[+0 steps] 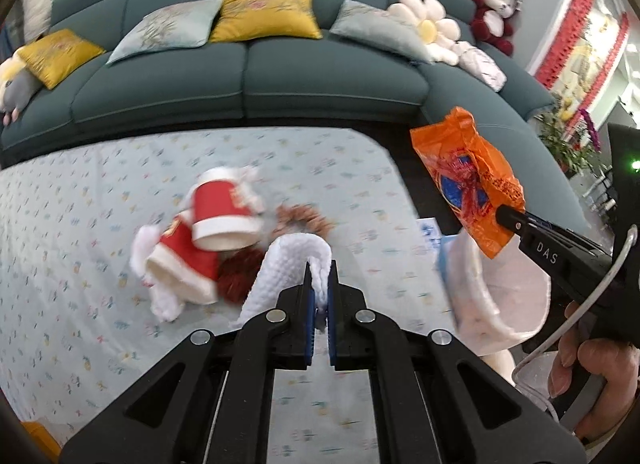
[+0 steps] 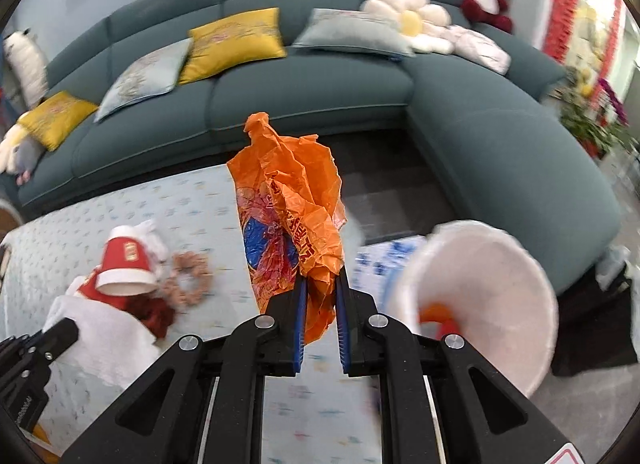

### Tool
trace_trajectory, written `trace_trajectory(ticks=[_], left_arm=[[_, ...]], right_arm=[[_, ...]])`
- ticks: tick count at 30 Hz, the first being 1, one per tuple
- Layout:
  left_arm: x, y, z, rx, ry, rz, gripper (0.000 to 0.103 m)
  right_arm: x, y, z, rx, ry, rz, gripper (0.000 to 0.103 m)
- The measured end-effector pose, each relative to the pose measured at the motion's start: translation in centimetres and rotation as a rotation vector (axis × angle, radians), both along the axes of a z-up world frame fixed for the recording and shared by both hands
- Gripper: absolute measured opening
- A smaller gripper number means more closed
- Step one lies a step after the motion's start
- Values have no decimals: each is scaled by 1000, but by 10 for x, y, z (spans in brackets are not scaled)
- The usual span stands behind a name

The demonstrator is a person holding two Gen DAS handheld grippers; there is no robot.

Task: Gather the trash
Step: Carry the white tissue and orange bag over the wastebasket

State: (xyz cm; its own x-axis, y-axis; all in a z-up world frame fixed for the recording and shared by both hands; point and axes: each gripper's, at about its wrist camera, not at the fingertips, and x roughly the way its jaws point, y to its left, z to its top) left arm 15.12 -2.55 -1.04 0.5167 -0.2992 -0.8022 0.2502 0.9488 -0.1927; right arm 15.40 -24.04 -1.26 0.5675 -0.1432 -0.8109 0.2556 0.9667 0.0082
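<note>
The left hand-held gripper is clamped tight on a fold of white paper towel, lifted clear of the patterned worktop so it can be carried off. The right hand-held gripper is closed nearly all the way on a crumpled orange plastic bag, pinched at its lower edge and standing up. The white bin waits at four o'clock, a sensible drop point. Red paper cups lie at nine o'clock, probably next.

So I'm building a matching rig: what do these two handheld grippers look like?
Both the left gripper and the right gripper are black linkage frames with silver pivot rivets and blue pads. Seen from the left wrist, the right one bears "DAS" lettering, a green light and a pale cable.
</note>
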Motion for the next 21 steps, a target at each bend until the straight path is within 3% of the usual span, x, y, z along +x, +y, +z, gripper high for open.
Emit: trace_trajectory(ticks=[7,21], left_arm=[[-4,-60,12,-35,-16,-126,4],[-10,-177,6,-78,12,-341,4]], right_arm=[[-35,-61,11,-26,13,-191,12],[-81,-138,-17,34,88,-457,12]])
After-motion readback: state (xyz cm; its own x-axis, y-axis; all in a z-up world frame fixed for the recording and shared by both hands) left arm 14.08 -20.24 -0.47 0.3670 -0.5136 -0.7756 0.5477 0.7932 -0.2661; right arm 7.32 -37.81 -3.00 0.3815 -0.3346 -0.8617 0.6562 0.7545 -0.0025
